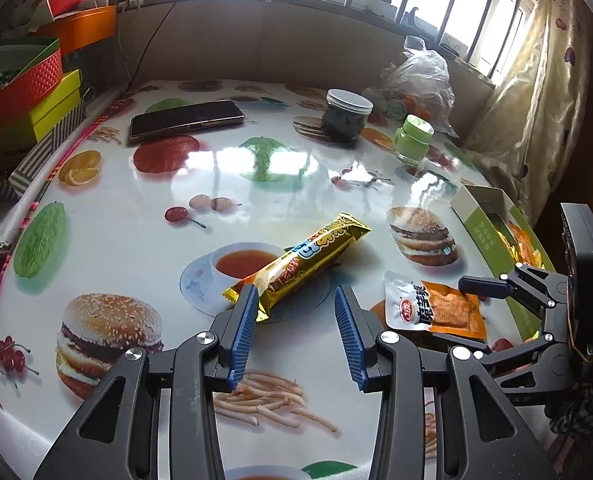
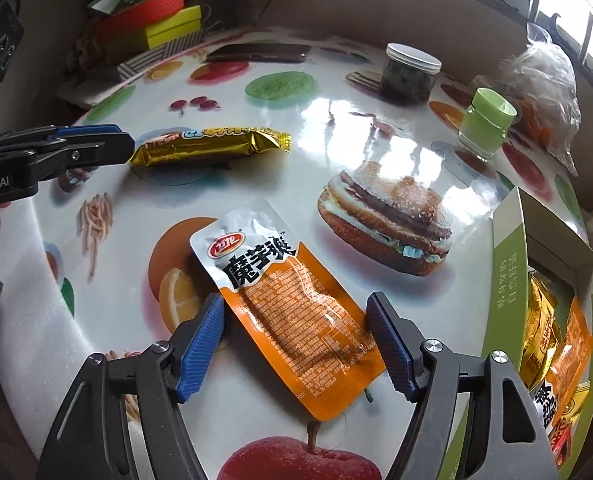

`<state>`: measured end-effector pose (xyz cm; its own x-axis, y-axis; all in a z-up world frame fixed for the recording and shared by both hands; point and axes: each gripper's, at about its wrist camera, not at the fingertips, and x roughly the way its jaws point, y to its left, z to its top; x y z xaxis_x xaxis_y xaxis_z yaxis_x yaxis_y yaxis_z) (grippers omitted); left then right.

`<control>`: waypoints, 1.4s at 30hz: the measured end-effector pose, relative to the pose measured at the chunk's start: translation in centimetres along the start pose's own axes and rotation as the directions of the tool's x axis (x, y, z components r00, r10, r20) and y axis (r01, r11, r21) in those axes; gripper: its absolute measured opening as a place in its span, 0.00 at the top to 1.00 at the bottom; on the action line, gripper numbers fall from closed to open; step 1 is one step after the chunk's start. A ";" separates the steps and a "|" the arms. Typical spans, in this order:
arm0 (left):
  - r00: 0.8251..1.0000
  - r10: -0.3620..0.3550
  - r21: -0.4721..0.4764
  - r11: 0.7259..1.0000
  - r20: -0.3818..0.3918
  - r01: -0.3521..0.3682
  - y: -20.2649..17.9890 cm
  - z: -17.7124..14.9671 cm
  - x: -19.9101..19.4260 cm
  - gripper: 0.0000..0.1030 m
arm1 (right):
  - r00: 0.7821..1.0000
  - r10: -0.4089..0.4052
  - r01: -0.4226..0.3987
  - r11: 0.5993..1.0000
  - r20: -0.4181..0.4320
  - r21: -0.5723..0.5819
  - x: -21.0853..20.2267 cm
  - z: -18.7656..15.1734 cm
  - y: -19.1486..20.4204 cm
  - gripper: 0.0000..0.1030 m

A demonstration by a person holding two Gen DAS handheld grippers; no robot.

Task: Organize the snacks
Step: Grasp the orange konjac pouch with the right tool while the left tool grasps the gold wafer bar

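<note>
Low in the right wrist frame, the right gripper (image 2: 294,330) is standing wide apart, its blue pads (image 2: 202,340) flanking the orange-and-white pouch (image 2: 284,300) without pressing it; the pouch is lying flat on the printed tablecloth (image 2: 356,128), running diagonally from frame centre toward the bottom. Along the right edge of that frame, a green-sided box (image 2: 506,256) is sitting open with more gold and orange packets inside. At the left edge, the left gripper (image 2: 126,146) is reaching in level toward the near end of the gold wrapped bar (image 2: 212,144).

At the bottom of the left wrist frame, the left gripper (image 1: 294,308) is sitting about half open, nothing clamped; one pad (image 1: 243,330) is lying just beside the bar's (image 1: 300,266) lower end, possibly touching it, though the angle leaves that unclear. Toward the upper part of that frame, a phone (image 1: 186,120), a dark jar with a white lid (image 1: 346,116) and a green-capped glass jar (image 1: 412,140) are sitting well apart from the snacks.
</note>
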<state>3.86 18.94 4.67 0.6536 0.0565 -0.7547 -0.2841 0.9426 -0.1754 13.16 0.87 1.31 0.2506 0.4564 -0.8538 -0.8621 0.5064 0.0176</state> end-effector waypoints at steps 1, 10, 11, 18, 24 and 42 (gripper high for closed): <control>1.000 0.003 0.003 1.000 0.002 -0.003 0.1 0.2 0.1 0.60 | 1.000 0.003 -0.003 1.000 0.000 0.005 0.0 0.0 -0.1 0.29; 1.000 0.017 0.041 0.999 0.001 -0.017 0.9 2.4 1.6 0.60 | 1.000 -0.004 0.004 1.000 0.012 0.025 -0.1 0.0 -0.1 0.39; 1.000 0.021 0.047 0.999 -0.004 -0.021 0.9 2.5 1.8 0.60 | 1.000 -0.004 0.003 1.000 0.013 0.027 -0.2 0.0 -0.1 0.42; 0.999 0.009 0.085 0.996 -0.041 -0.006 0.7 2.9 3.4 0.60 | 1.000 -0.004 0.003 1.000 0.031 0.024 -0.5 -0.3 0.2 0.55; 0.995 -0.006 0.146 0.989 -0.099 0.020 -0.5 2.5 4.9 0.60 | 0.999 0.004 -0.005 0.999 0.047 0.042 -0.7 -0.4 0.2 0.59; 0.992 0.036 0.178 0.984 -0.118 -0.014 -1.1 2.3 6.5 0.60 | 0.995 -0.034 0.026 0.995 0.090 0.093 -1.0 -0.9 0.6 0.68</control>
<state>10.05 19.02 1.36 0.5554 0.0509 -0.8300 -0.1643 0.9852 -0.0496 12.04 0.05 1.74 0.3184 0.5027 -0.8037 -0.8107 0.5838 0.0440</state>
